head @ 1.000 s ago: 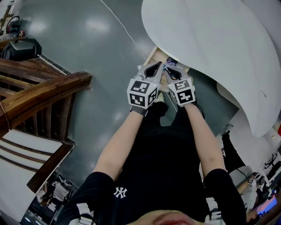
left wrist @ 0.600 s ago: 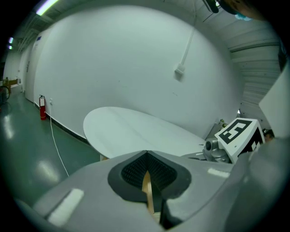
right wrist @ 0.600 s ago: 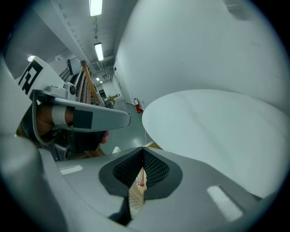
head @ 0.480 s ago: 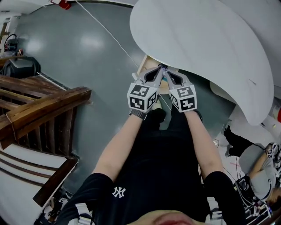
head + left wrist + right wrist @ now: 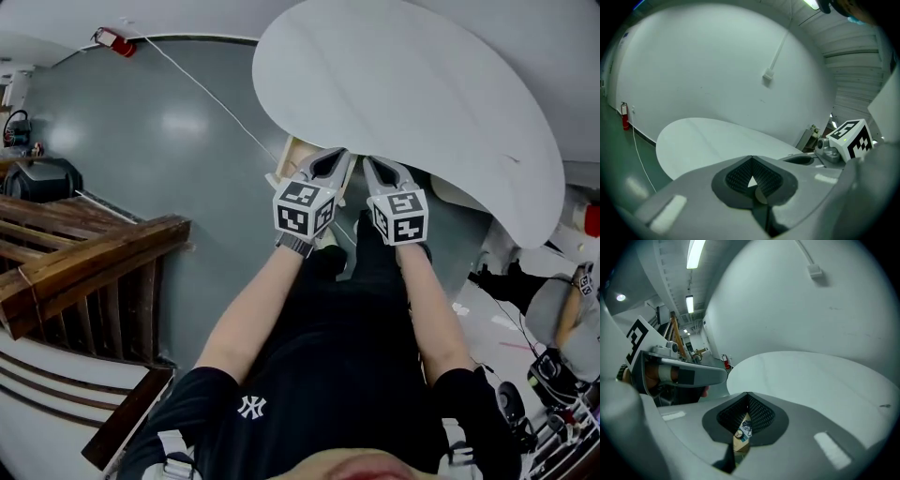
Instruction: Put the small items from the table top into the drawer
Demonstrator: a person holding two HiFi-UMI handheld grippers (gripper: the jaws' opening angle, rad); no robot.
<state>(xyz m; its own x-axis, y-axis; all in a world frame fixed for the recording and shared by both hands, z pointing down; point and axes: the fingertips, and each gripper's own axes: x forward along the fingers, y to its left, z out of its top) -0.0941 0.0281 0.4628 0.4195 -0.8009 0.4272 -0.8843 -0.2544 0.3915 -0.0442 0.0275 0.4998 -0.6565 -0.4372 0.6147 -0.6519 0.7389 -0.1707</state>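
In the head view the left claw (image 5: pixel 339 155) sits just short of the near rim of the white bench (image 5: pixel 403 84). Its own view shows it clenched (image 5: pixel 751 157): the ribbed pads meet at the tip and grip nothing, and only a small chink of light shows below them. At about 11 o'clock from this claw, a pale wooden corner of the drawer (image 5: pixel 292 156) pokes out from under the bench rim. The left claw is therefore the nearer of the two to the part of the drawer that shows.

The right claw (image 5: pixel 368 161) is close beside the left one, at its 3 o'clock, and both point toward 12 o'clock at the bench edge. It is clenched too (image 5: pixel 747 393), tips together and empty. Through the gap under its pads the wooden drawer floor (image 5: pixel 739 445) shows, with a few small items (image 5: pixel 743 429) lying on it, too small to name. So the drawer lies below and ahead of this claw, roughly at 12 o'clock and lower.

No small items show on the stretch of bench top (image 5: pixel 811 376) that the views cover, so the gathering looks finished or close to it. If the drawer is to be shut, the push would go toward 12 o'clock, under the bench. How far the drawer runs back cannot be told, since the bench hides most of it.
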